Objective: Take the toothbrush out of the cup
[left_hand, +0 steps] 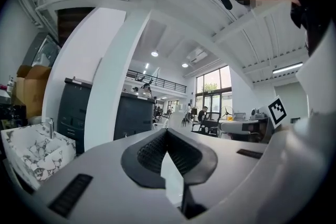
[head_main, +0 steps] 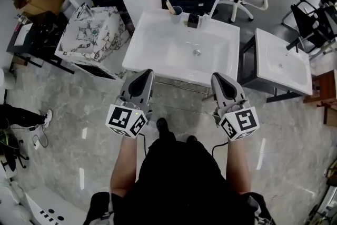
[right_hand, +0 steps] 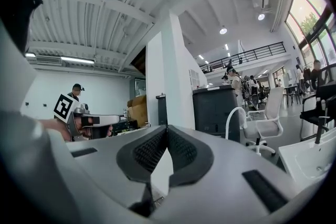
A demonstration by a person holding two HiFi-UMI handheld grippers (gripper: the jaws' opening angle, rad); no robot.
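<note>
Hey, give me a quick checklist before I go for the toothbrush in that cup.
1. Toothbrush stands in cup at the sink's back edge: ok.
2. Left gripper empty: ok, fingers together on nothing.
3. Right gripper empty: ok, also shut.
4. Fingers opened for a grasp: not ok.
5. Grippers near cup: not ok, both at the sink's front edge.
6. Cup steady when pulled on: cannot tell.

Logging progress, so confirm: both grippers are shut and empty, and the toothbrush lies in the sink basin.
Wrong: in the head view the toothbrush stands in the cup on the sink's back rim. The left gripper and right gripper are shut and empty.
</note>
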